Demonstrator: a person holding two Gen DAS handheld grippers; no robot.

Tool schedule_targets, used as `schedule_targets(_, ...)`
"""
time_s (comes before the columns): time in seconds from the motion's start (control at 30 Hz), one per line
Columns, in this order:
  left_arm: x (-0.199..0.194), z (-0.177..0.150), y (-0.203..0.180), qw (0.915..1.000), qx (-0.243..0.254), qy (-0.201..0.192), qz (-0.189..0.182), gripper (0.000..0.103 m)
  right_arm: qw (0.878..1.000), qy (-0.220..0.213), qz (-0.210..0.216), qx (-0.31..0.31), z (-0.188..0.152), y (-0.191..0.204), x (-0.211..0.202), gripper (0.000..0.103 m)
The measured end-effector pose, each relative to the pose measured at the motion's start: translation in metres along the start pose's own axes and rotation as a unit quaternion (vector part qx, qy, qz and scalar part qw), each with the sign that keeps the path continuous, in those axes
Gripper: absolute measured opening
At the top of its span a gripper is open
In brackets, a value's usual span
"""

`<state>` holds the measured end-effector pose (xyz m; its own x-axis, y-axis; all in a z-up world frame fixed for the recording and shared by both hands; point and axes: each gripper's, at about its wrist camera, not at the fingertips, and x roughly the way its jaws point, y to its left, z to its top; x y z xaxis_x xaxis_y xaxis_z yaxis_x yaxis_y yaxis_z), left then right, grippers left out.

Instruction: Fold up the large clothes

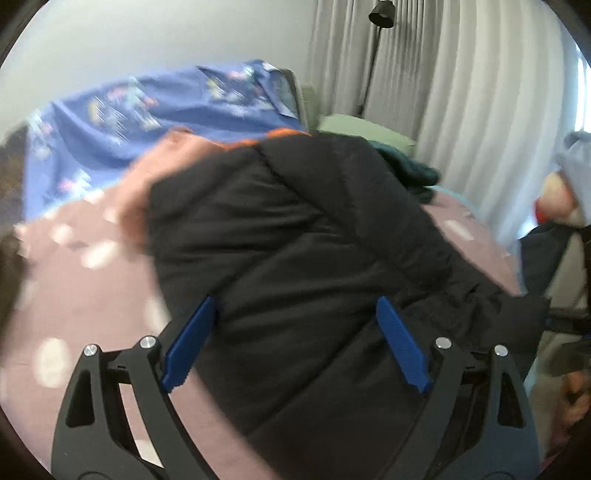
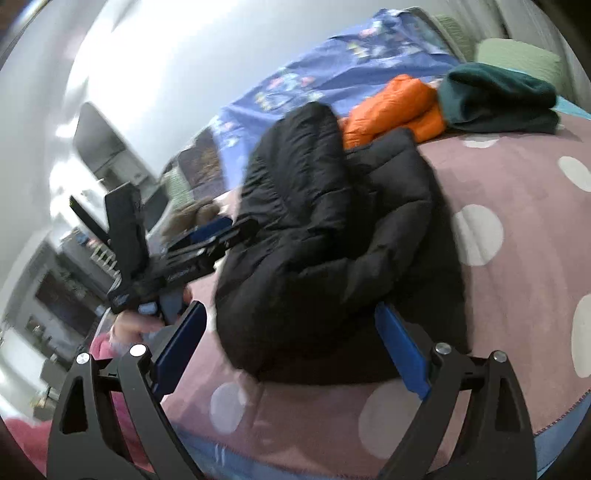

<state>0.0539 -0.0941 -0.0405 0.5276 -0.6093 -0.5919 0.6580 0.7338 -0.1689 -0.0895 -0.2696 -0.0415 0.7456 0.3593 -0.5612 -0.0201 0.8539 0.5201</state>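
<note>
A black puffer jacket (image 1: pixel 295 240) lies bunched on a pink blanket with white dots (image 1: pixel 74 288); it also shows in the right wrist view (image 2: pixel 325 236). My left gripper (image 1: pixel 295 314) is open, its blue fingers (image 1: pixel 192 343) spread over the jacket's near part, holding nothing. My right gripper (image 2: pixel 288 321) is open, its blue fingers (image 2: pixel 402 347) either side of the jacket's near edge. The left gripper (image 2: pixel 207 240) also shows in the right wrist view, at the jacket's left side.
An orange puffer garment (image 2: pixel 391 107) and a dark green folded garment (image 2: pixel 498 99) lie beyond the jacket. A blue patterned sheet (image 1: pixel 147 110) and green pillow (image 2: pixel 517 59) are behind. White curtains (image 1: pixel 461 92) and a black floor lamp (image 1: pixel 380 14) stand at the right.
</note>
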Motion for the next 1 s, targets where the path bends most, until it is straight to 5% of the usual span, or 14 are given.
schedule_targets(0.03, 0.007, 0.002, -0.005, 0.9998, -0.004, -0.002, -0.021, 0.09, 1.0, -0.014, -0.016, -0.004, 0.001, -0.003, -0.001, 0.081)
schedule_targets(0.07, 0.011, 0.003, -0.01, 0.9995, 0.003, 0.0, -0.03, 0.09, 0.999, -0.025, -0.035, -0.01, 0.0, -0.007, -0.003, 0.051)
schedule_targets(0.17, 0.032, 0.01, -0.029, 0.9986, 0.038, 0.006, -0.038, 0.09, 0.997, -0.028, -0.069, 0.012, -0.001, -0.044, 0.001, 0.02)
schedule_targets(0.27, 0.051, 0.015, -0.04, 0.9974, 0.054, 0.012, -0.046, 0.09, 0.992, -0.006, -0.112, 0.06, -0.012, -0.093, 0.013, 0.017)
schedule_targets(0.4, 0.065, 0.015, -0.049, 0.9955, 0.062, 0.019, -0.069, 0.091, 0.989, 0.018, -0.071, 0.128, -0.029, -0.135, 0.025, 0.017)
schedule_targets(0.57, 0.074, 0.009, -0.055, 0.9952, 0.077, 0.031, -0.051, 0.091, 0.99, -0.016, -0.092, 0.101, -0.013, -0.124, -0.001, 0.041)
schedule_targets(0.73, 0.075, 0.005, -0.055, 0.9953, 0.075, 0.032, -0.052, 0.092, 0.994, -0.093, -0.051, 0.017, -0.001, -0.083, -0.033, 0.041)
schedule_targets(0.83, 0.075, 0.004, -0.058, 0.9955, 0.075, 0.033, -0.049, 0.093, 0.996, -0.045, -0.074, -0.02, -0.009, -0.072, -0.001, 0.042)
schedule_targets(0.9, 0.074, 0.003, -0.059, 0.9953, 0.079, 0.033, -0.045, 0.093, 0.995, -0.005, -0.094, 0.011, -0.018, -0.09, 0.027, 0.042)
schedule_targets(1.0, 0.065, 0.007, -0.062, 0.9946, 0.089, 0.032, -0.043, 0.093, 0.994, 0.013, -0.067, 0.085, -0.029, -0.112, 0.04, 0.034)
